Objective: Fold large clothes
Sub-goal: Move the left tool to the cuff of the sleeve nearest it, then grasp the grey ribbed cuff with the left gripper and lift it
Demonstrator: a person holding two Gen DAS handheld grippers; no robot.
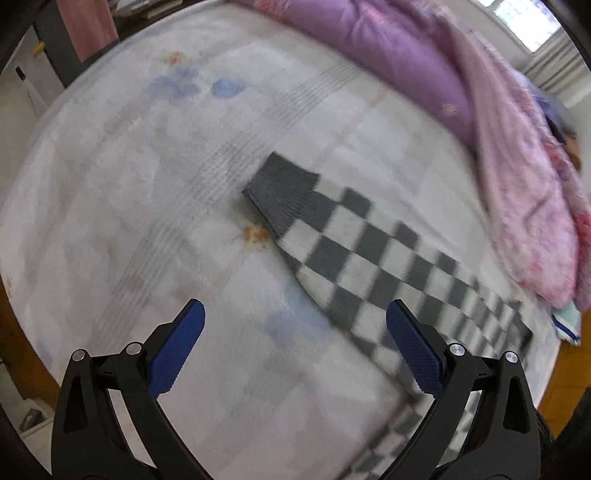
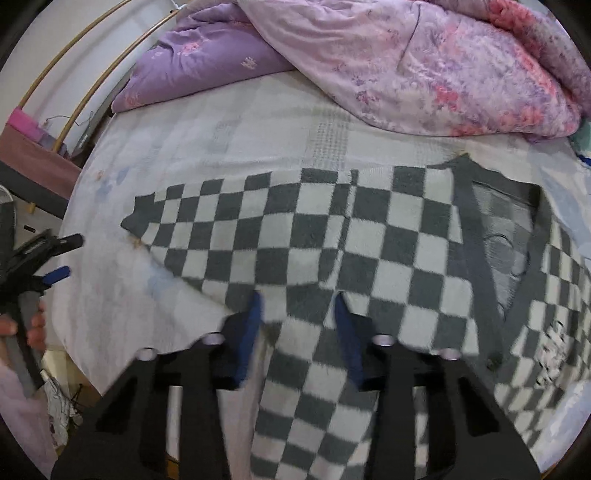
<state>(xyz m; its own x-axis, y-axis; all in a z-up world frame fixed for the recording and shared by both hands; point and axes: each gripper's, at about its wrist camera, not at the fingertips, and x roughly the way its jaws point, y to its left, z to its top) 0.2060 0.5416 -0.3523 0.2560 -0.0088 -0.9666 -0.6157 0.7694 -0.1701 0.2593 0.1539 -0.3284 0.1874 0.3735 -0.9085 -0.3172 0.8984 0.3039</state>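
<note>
Both claws stood apart, gripping nothing. Left claw point(image 1: 295, 314) hovered over the bed point(image 1: 129, 221) near the checkered sweater point(image 2: 332, 240) sleeve cuff point(image 1: 280, 192); right claw point(image 2: 299, 302) hovered at the sweater's near edge. Recommended: pinch the cuff squarely and fold the sleeve across the body, keeping it flat.

This is a bedroom in someone's home: a bed point(image 2: 229, 122) under a pale patterned sheet, a purple pillow point(image 2: 207, 70) and a rumpled pink floral quilt point(image 2: 424, 62) heaped at its head, daylight coming through a window point(image 1: 528, 22) behind.
</note>
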